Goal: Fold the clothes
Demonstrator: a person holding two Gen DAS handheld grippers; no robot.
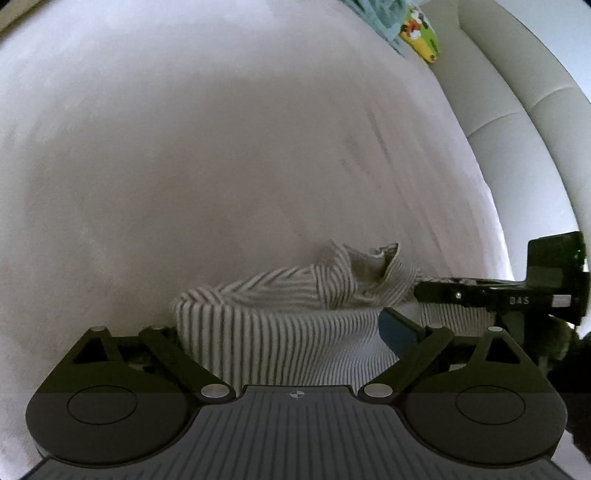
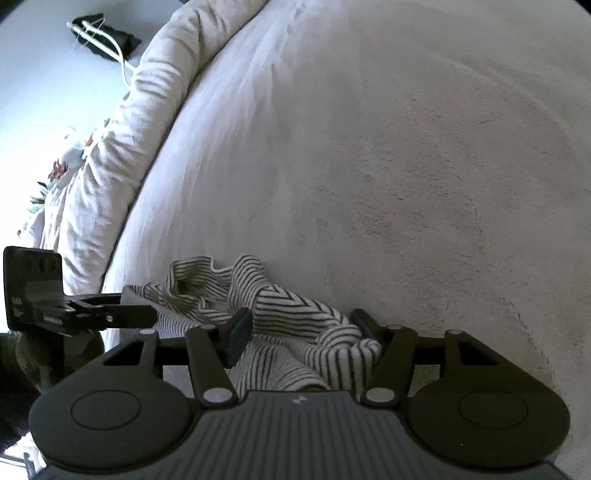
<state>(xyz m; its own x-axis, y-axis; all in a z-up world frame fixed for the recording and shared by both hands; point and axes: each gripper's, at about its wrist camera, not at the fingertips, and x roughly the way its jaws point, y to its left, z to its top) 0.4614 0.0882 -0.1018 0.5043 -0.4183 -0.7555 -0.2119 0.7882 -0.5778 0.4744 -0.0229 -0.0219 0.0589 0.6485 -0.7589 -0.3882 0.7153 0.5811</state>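
Nearest each lens is the black gripper body, whose lower part is cut off by the frame edge. Between the spread fingers of the left gripper (image 1: 288, 332) lies the striped garment (image 1: 280, 332); its jaws stand wide, only one blue pad (image 1: 397, 334) shows, the other is hidden, and nothing is pinched. On the right gripper (image 2: 299, 328) the jaws stand about half apart with bunched striped cloth between them; one pad (image 2: 238, 332) is plain, the far pad (image 2: 364, 323) is mostly buried behind a fold, so whether they press the cloth cannot be told.

Cream with thin dark stripes, the garment lies crumpled on the pale bed sheet (image 1: 221, 166) just ahead of both tools, its collar or opening rumpled upward and the stripes meeting in chevrons along a seam.

Farther off are a rumpled duvet (image 2: 122, 147), blurred, a padded white headboard (image 1: 517, 110) and a bright green-and-yellow item (image 1: 421, 33) partly cut off.
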